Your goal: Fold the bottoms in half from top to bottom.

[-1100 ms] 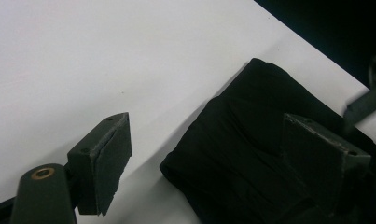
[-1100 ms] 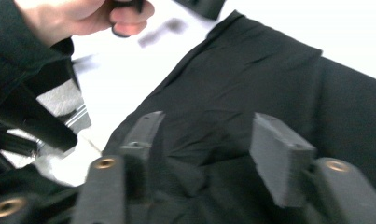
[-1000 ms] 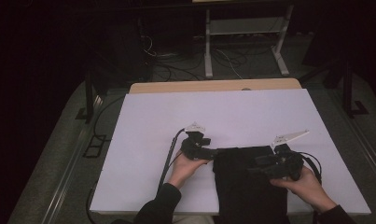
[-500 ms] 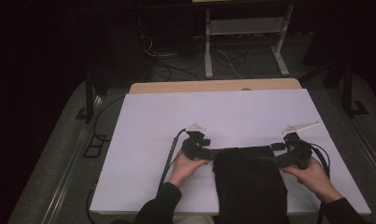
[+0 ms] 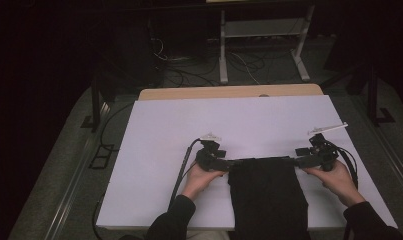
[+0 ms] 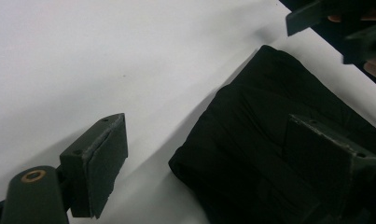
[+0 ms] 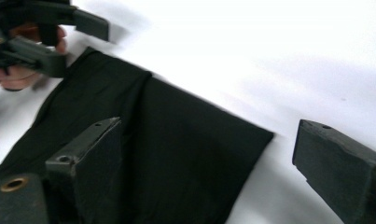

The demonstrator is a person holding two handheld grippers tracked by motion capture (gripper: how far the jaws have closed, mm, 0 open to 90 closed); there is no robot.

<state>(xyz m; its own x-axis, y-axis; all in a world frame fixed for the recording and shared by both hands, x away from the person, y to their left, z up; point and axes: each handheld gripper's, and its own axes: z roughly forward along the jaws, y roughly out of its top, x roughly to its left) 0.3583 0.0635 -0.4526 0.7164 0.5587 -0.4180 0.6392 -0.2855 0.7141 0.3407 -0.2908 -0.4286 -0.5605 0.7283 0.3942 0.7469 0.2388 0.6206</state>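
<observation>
A black folded cloth (image 5: 267,196) lies flat on the white table (image 5: 239,125), reaching the near edge. My left gripper (image 5: 230,163) rests at the cloth's far left corner, open; in the left gripper view its jaws stand wide, with the cloth (image 6: 274,140) under the right one. My right gripper (image 5: 296,161) sits at the far right corner, open. Its jaws have just been closing a little. The cloth's corner (image 7: 185,140) lies between them, and the pads are clear of it. Each gripper view shows the other gripper farther off (image 6: 344,28) (image 7: 50,32).
A wooden strip (image 5: 229,92) borders the table's far edge. Beyond it stand a metal rack (image 5: 261,40) and cables on a dark floor. White tabletop stretches to both sides of the cloth and behind it.
My right hand has slid outward to the right, from over the cloth to its far right corner. The cloth's far edge now lies stretched between the grippers. The left hand has stayed put.
</observation>
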